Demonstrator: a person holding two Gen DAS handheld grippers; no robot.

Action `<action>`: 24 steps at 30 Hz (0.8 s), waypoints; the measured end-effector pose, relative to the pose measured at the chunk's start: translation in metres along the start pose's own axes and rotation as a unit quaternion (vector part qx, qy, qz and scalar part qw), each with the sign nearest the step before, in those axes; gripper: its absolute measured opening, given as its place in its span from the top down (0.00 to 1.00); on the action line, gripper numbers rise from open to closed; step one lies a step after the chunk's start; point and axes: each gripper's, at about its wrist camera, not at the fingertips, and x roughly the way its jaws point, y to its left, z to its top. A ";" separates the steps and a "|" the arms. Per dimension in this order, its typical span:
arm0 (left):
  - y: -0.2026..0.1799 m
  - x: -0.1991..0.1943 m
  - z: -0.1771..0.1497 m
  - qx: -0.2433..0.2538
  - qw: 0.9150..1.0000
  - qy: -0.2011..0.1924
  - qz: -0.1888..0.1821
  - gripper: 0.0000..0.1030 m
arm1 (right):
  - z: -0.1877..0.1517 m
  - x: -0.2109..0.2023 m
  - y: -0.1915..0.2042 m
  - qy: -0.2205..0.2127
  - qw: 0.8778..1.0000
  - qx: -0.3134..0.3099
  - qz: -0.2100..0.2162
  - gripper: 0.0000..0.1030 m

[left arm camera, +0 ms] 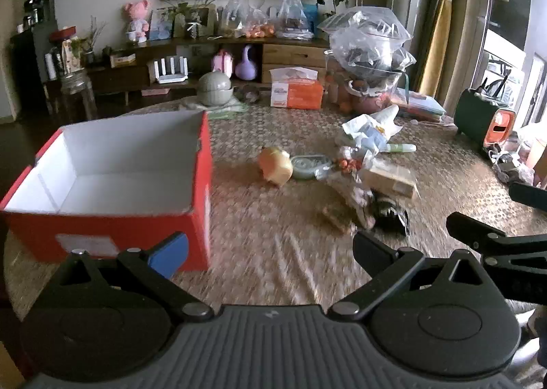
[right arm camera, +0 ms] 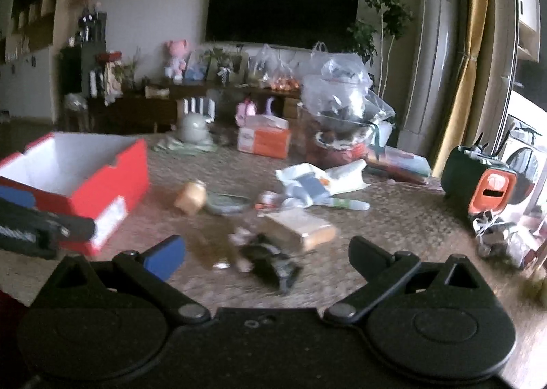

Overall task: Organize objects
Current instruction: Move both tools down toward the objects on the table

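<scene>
Red box (left arm camera: 112, 218), white inside, lid off, nothing in it, on tabletop (left arm camera: 273, 252) at left. Loose clutter right of it: yellow-orange toy (left arm camera: 275, 166), round tin (left arm camera: 307, 166), tan packet (left arm camera: 389, 178). Left tool (left arm camera: 270, 248) and right tool (right arm camera: 266, 252) both wide open, holding nothing.

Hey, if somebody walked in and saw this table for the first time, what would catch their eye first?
Most likely the big red box with its white inside, open and holding nothing, on the left of the table. Next, the jumble of small things at the middle: a small yellow-orange toy, a tan packet and a dark crumpled item. Both the left claw and the right claw are open, gripping nothing.
</scene>
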 end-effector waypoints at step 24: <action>-0.019 0.176 0.097 0.024 0.995 0.088 0.028 0.00 | 0.073 0.175 -0.076 0.153 0.984 0.096 -0.012 0.01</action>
